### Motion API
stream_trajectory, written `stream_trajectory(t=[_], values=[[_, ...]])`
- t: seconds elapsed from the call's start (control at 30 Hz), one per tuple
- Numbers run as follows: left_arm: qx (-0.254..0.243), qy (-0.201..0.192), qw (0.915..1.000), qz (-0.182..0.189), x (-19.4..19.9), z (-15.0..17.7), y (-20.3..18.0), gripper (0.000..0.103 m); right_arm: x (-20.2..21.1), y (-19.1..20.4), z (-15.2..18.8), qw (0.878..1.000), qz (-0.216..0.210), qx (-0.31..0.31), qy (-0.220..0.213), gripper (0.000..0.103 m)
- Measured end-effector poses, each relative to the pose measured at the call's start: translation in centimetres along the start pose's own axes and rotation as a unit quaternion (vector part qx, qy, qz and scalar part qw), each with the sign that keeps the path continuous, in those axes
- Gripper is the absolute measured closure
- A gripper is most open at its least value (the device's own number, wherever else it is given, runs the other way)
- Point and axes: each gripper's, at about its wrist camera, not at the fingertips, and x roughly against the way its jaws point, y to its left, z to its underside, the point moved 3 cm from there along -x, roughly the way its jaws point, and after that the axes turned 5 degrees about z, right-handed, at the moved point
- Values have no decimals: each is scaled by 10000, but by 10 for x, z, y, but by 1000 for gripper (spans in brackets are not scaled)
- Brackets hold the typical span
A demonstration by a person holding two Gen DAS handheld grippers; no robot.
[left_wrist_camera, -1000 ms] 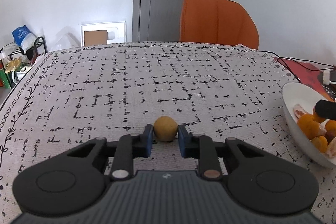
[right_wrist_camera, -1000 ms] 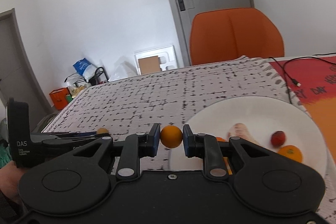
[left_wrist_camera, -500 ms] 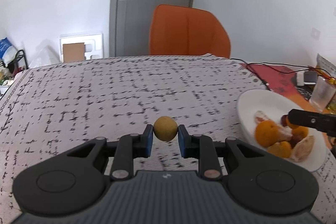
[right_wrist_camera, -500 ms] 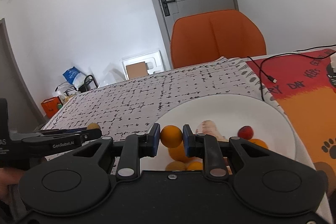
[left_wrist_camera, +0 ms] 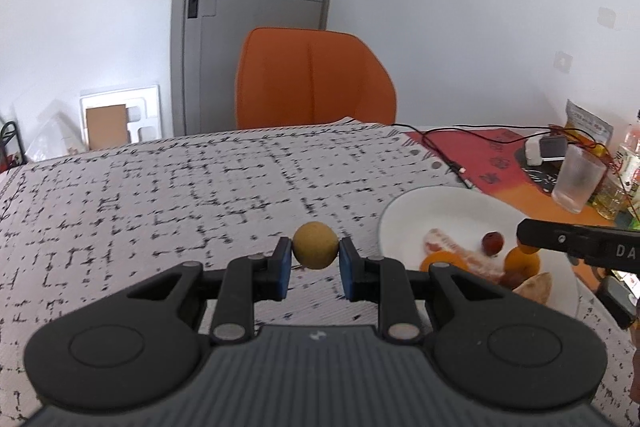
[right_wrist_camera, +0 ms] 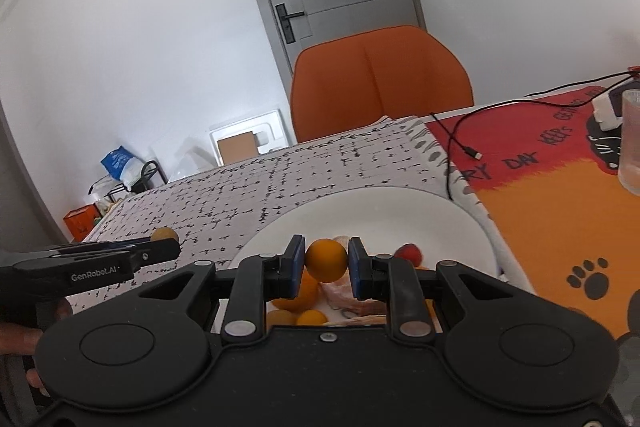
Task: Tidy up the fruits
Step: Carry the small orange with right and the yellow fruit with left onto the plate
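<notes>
My left gripper (left_wrist_camera: pixel 315 259) is shut on a small yellow-brown round fruit (left_wrist_camera: pixel 315 245), held above the patterned tablecloth just left of the white plate (left_wrist_camera: pixel 436 205). My right gripper (right_wrist_camera: pixel 326 267) is shut on a small orange fruit (right_wrist_camera: pixel 326 260) and hangs over the white plate (right_wrist_camera: pixel 372 207). The plate holds several fruits: oranges (right_wrist_camera: pixel 298 294), peeled citrus segments (left_wrist_camera: pixel 460 255) and a small red fruit (right_wrist_camera: pixel 408 253). The left gripper also shows in the right wrist view (right_wrist_camera: pixel 158 247), with its fruit (right_wrist_camera: pixel 164 234) at the tip.
A black-and-white patterned cloth (left_wrist_camera: pixel 180 195) covers the table. A red and orange mat (right_wrist_camera: pixel 560 187) lies to the right with a black cable (right_wrist_camera: pixel 460 135), a clear cup (left_wrist_camera: pixel 576 183) and a white charger (left_wrist_camera: pixel 538 149). An orange chair (left_wrist_camera: pixel 314 79) stands behind the table.
Both grippers have moved right with their fruits. The left gripper is now close beside the plate; the right gripper has gone from the plate's left edge to over its contents.
</notes>
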Motion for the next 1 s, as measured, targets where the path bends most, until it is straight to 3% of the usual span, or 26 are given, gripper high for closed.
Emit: stream_trajectory(t=[0.63, 1.0], values=[[-272, -17, 9989, 392, -13, -7, -43, 79, 12, -46, -8, 9987, 348, -324, -175, 82], [-296, -47, 9978, 590, -25, -13, -57, 79, 9, -42, -10, 9989, 346, -272, -146, 82]])
